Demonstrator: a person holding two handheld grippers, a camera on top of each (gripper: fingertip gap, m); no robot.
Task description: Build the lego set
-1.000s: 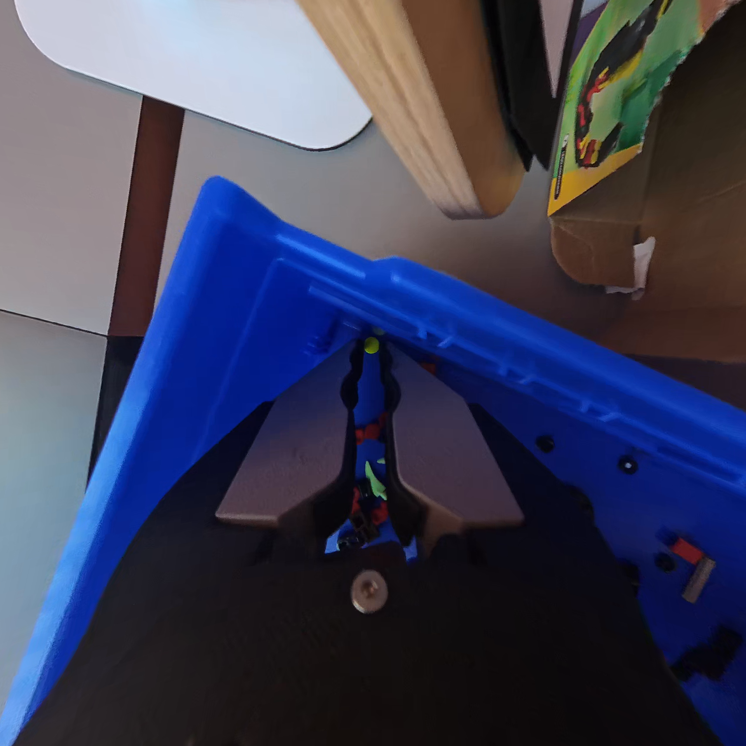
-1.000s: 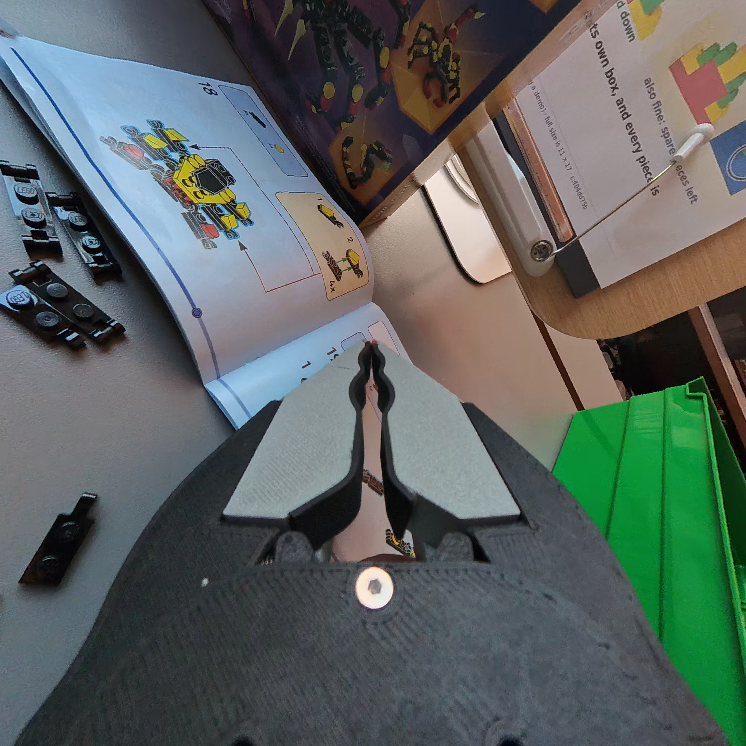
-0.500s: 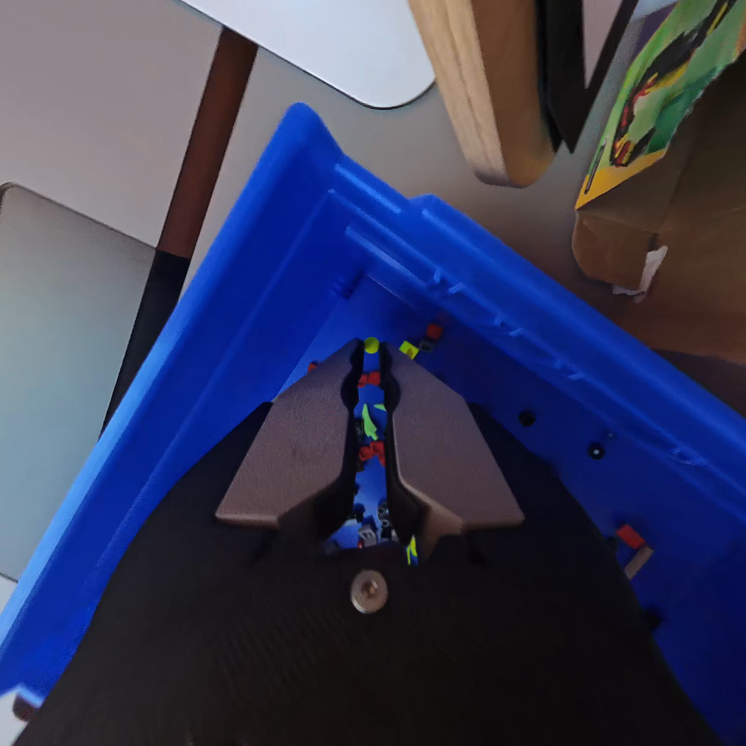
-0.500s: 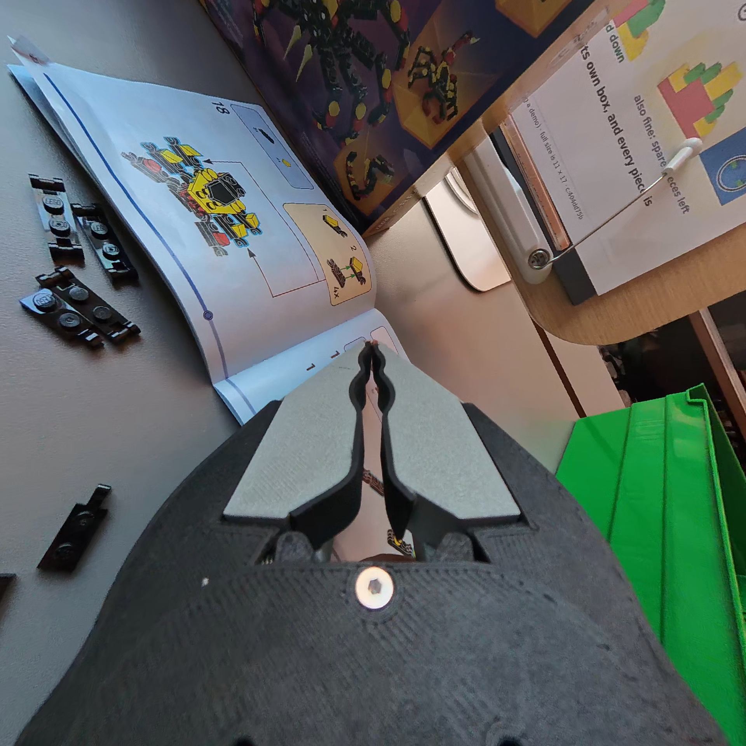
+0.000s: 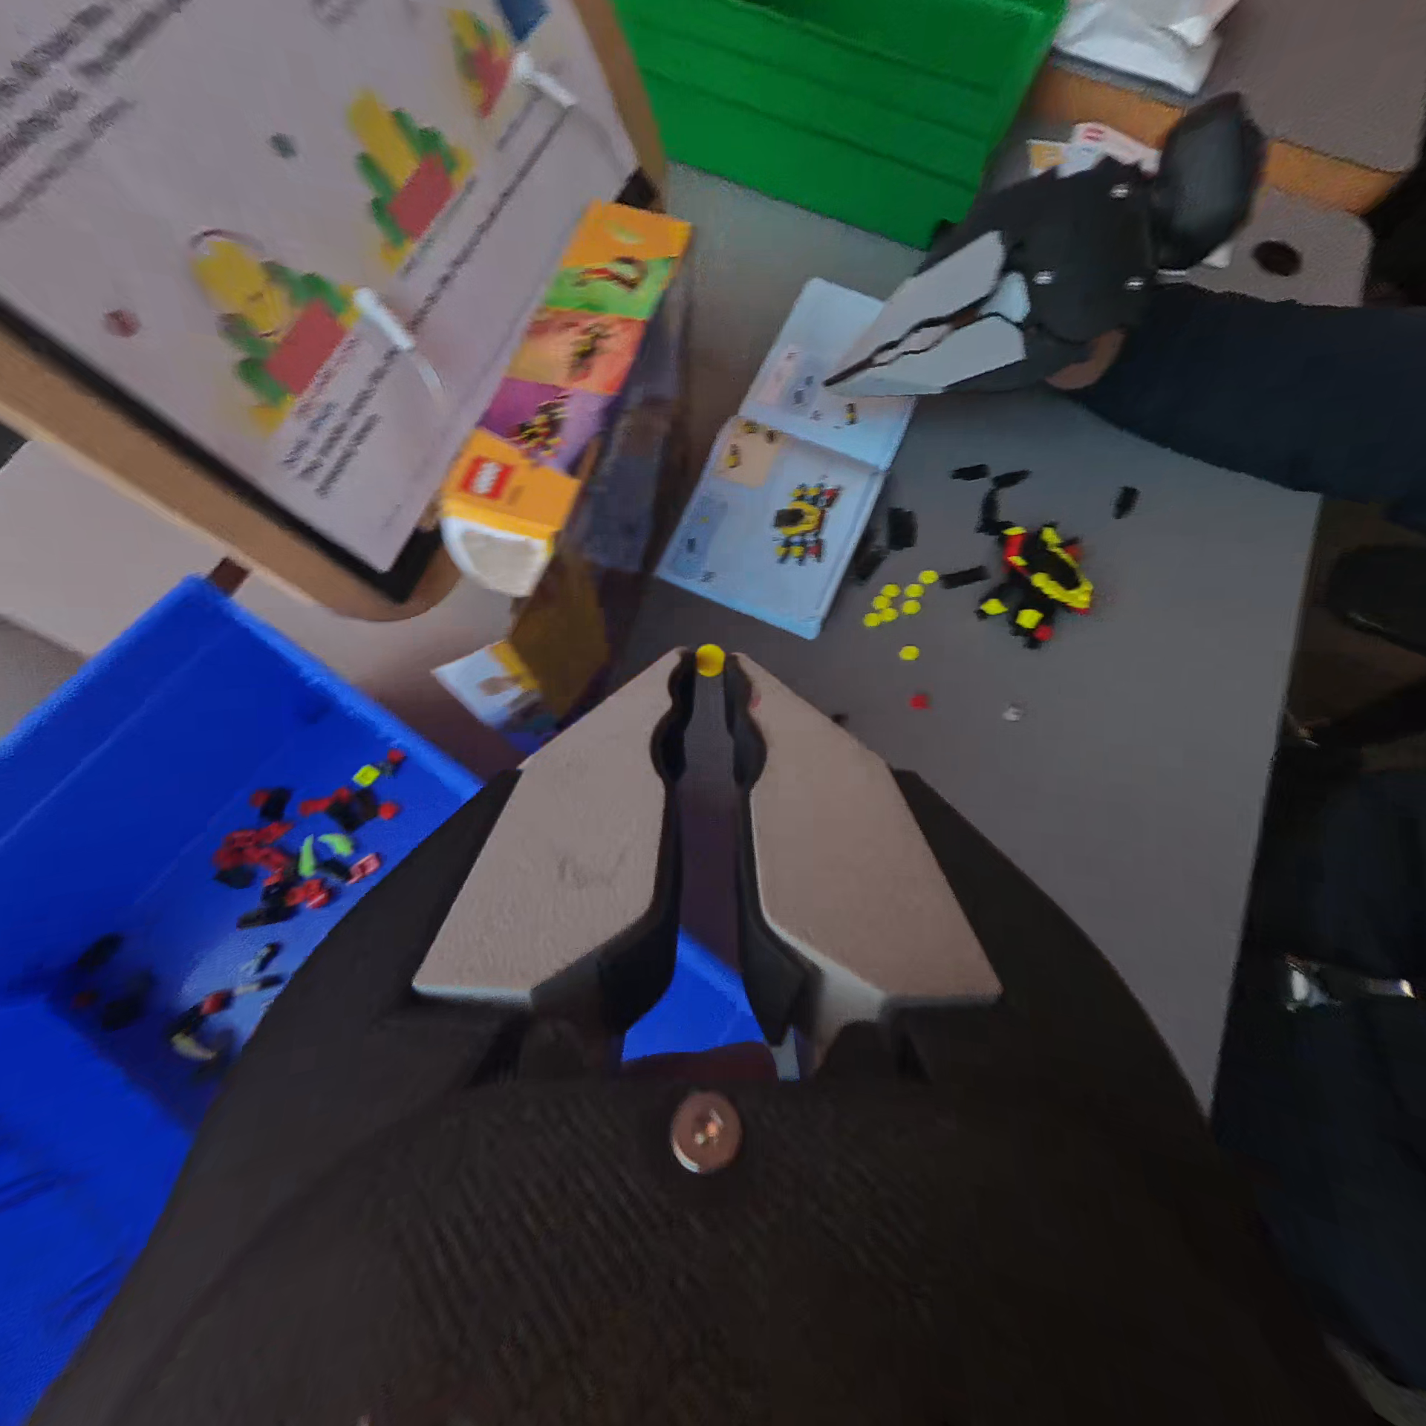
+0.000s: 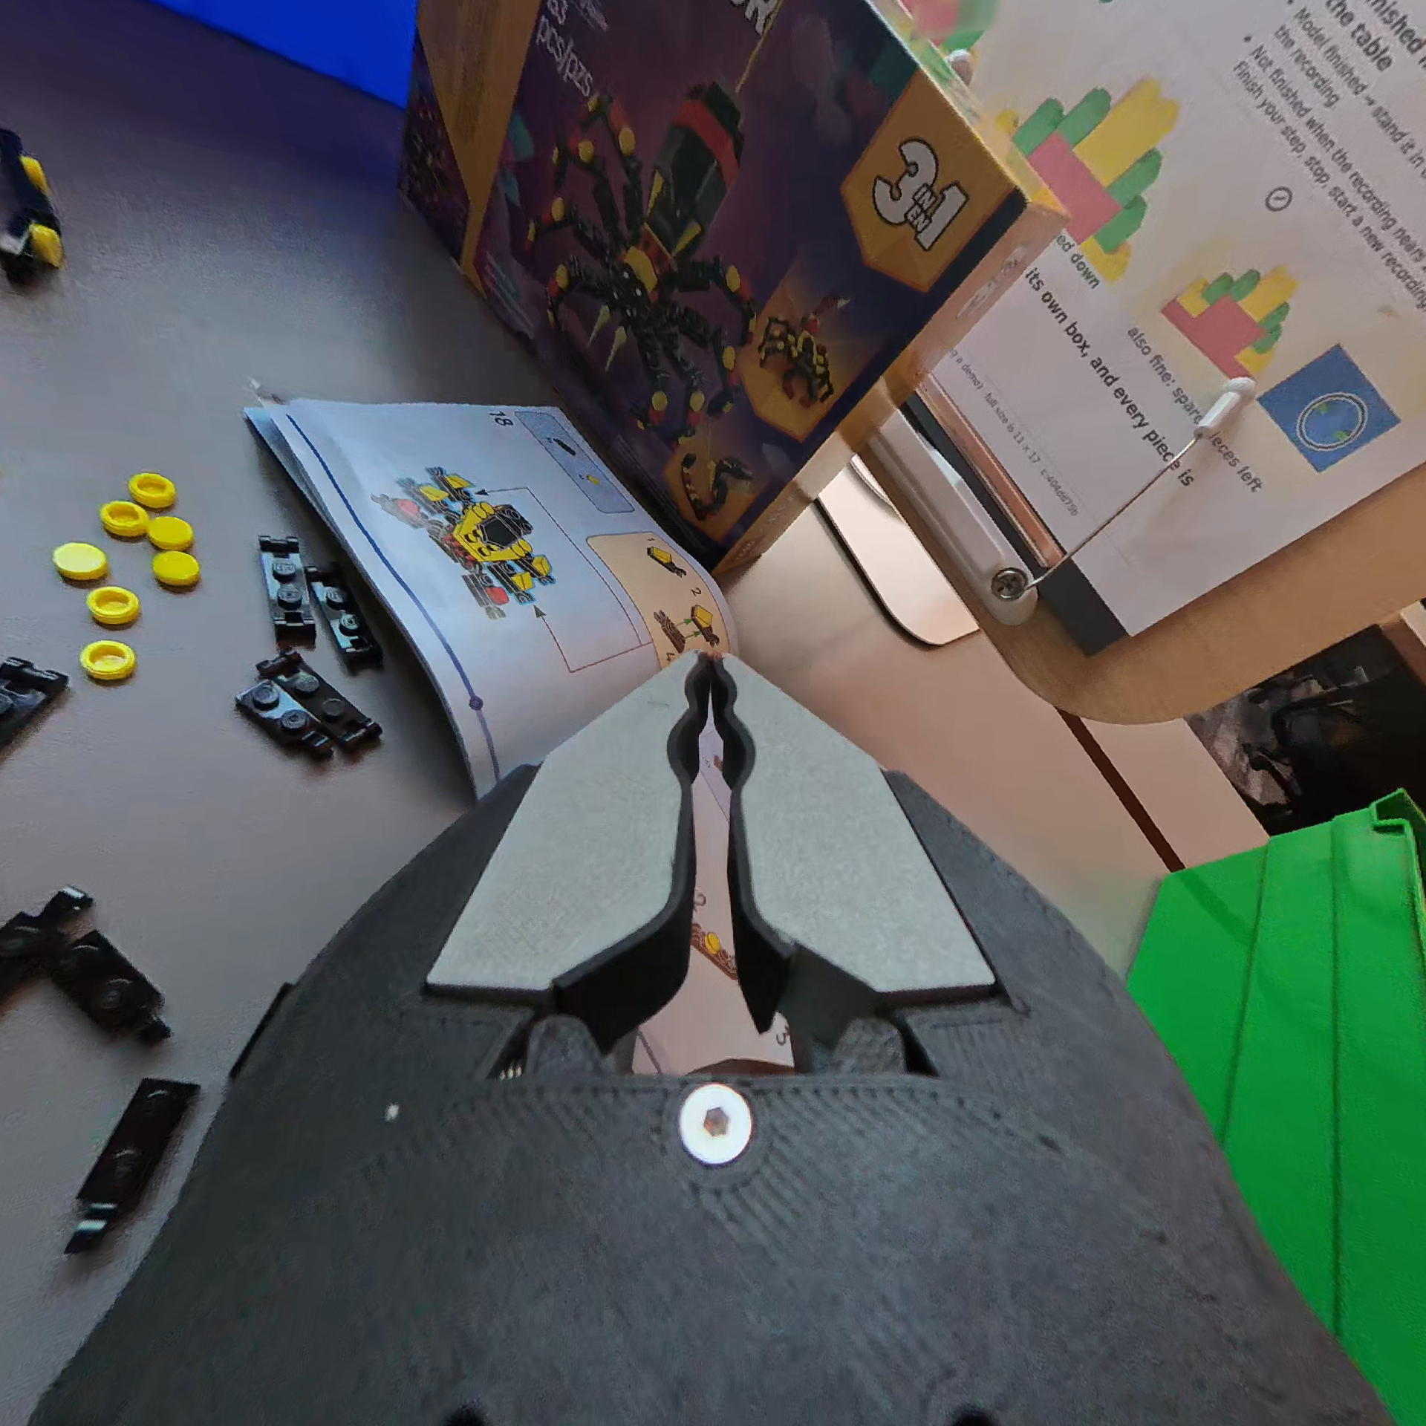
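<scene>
My left gripper (image 5: 710, 670) is shut on a small round yellow lego piece (image 5: 710, 660), held up over the grey table beside the blue bin (image 5: 154, 772) of loose red, black and green pieces. The partly built black, yellow and red model (image 5: 1038, 575) lies on the table with several yellow round pieces (image 5: 899, 602) next to it. My right gripper (image 6: 708, 662) is shut and empty over the open instruction booklet (image 6: 494, 540); it also shows in the left wrist view (image 5: 837, 378). Yellow round pieces (image 6: 127, 555) and black plates (image 6: 309, 656) lie left of the booklet.
The lego box (image 6: 694, 255) stands behind the booklet, and it shows in the left wrist view (image 5: 571, 401). A wooden board with printed sheets (image 5: 270, 255) leans beside it. A green bin (image 6: 1296, 1042) is at the right. A dark sleeve (image 5: 1250, 393) reaches in. One gripper's finger ends stand about 25 cm off the other's.
My left gripper has lifted out of the blue bin with the yellow piece and swung over toward the table. My right gripper has pulled back a little over the booklet.
</scene>
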